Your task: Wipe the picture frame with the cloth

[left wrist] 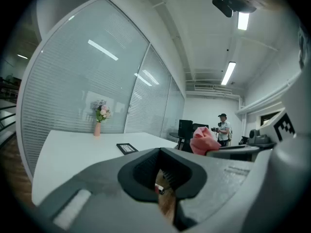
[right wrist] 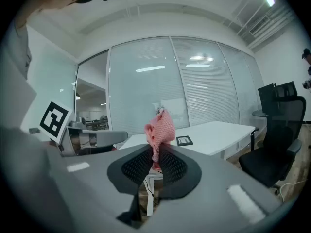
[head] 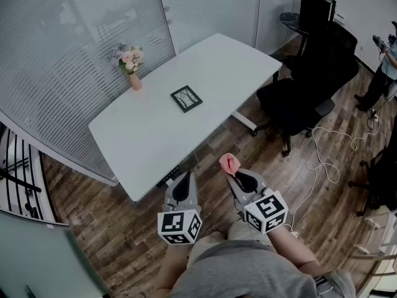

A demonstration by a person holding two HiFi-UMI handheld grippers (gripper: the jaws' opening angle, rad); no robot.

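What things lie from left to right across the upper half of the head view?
vase of flowers → picture frame → black office chair → person standing at the right edge

I see a white counter. A dark frame lies flat near its middle. A pink vase stands near one edge.

I see two matching tools in matte grey plastic, the left gripper and the right gripper. Each has broad jaws lined with black ribbed pads and carries a white cube with black square markers. The operator wears a grey shirt and pale tan trousers.
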